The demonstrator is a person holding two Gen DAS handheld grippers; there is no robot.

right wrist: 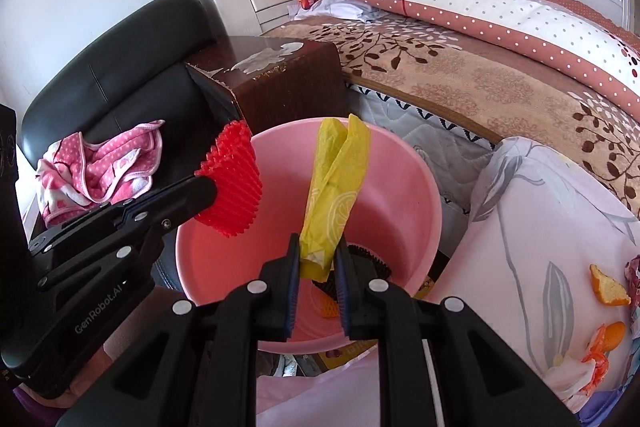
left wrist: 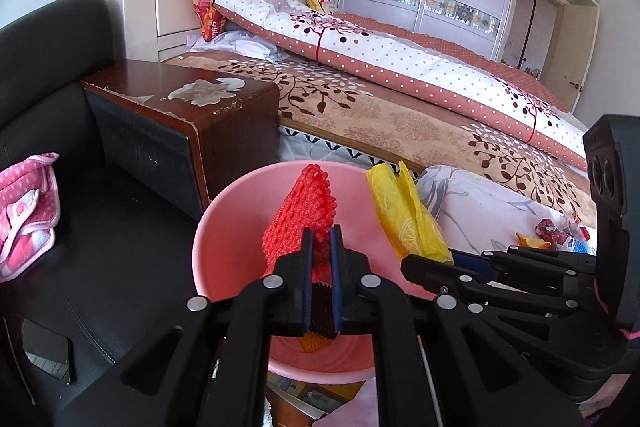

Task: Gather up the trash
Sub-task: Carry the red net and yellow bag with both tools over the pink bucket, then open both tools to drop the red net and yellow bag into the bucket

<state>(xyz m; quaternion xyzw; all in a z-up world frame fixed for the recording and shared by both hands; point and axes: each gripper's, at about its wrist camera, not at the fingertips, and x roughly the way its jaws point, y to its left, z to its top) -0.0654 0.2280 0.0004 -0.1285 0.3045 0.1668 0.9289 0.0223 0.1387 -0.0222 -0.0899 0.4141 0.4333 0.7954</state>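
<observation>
A pink plastic basin (left wrist: 224, 227) (right wrist: 404, 195) stands low beside the bed. My left gripper (left wrist: 322, 233) (right wrist: 212, 193) is shut on a red foam fruit net (left wrist: 304, 211) (right wrist: 234, 179) and holds it over the basin's left side. The yellow plastic wrapper (right wrist: 336, 187) (left wrist: 404, 215) is clamped in my right gripper (right wrist: 316, 247) (left wrist: 408, 263), above the basin's middle. Dark and orange bits of foam net (right wrist: 332, 303) lie on the basin's bottom. Orange peel (right wrist: 608, 287) and crumpled wrappers (left wrist: 556, 231) lie on the pale floral quilt at the right.
A dark wooden nightstand (left wrist: 180, 107) stands behind the basin, next to a black leather chair (left wrist: 48, 75) with a pink cloth (left wrist: 24, 211) on it. The bed (left wrist: 400, 99) with its patterned quilt and pillows fills the right and the back.
</observation>
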